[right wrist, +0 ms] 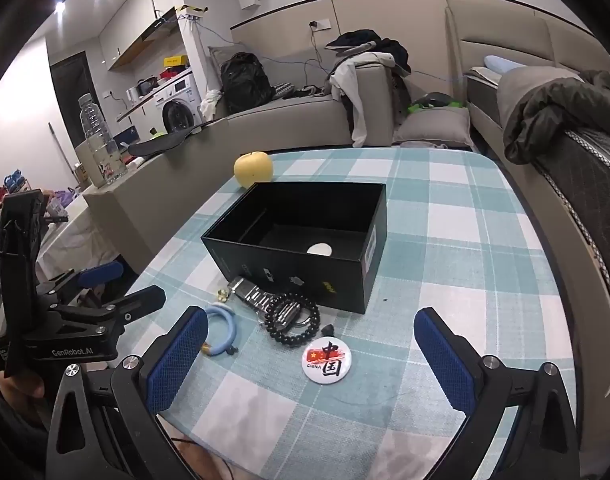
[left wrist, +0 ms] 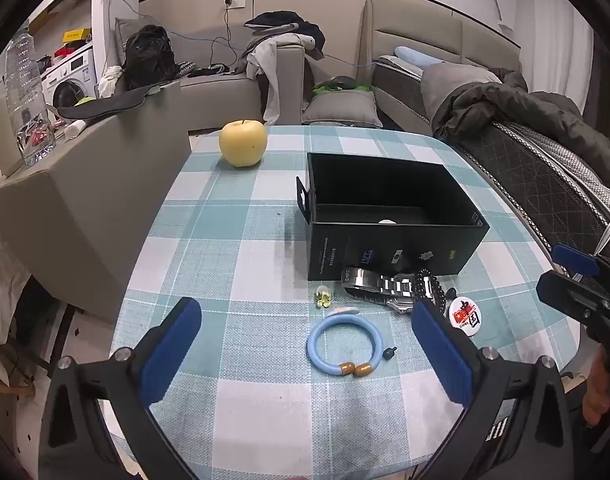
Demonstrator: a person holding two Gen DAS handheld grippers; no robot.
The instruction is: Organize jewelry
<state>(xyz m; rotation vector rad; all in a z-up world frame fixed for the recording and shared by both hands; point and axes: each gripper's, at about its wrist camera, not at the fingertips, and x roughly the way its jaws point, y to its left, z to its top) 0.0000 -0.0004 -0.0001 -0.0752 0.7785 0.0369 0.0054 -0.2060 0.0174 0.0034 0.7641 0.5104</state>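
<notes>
Jewelry lies bunched: with both grippers, left (left wrist: 305, 354) and right (right wrist: 311, 360), wide open and empty, grabbing the beads (right wrist: 292, 320) could drag the watch (right wrist: 261, 298).

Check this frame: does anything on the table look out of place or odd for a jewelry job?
Yes: a yellow apple sits on the checked tablecloth behind the open black box, unrelated to jewelry. Also, the bead bracelet lies draped over the steel watch, overlapping rather than separate.
</notes>
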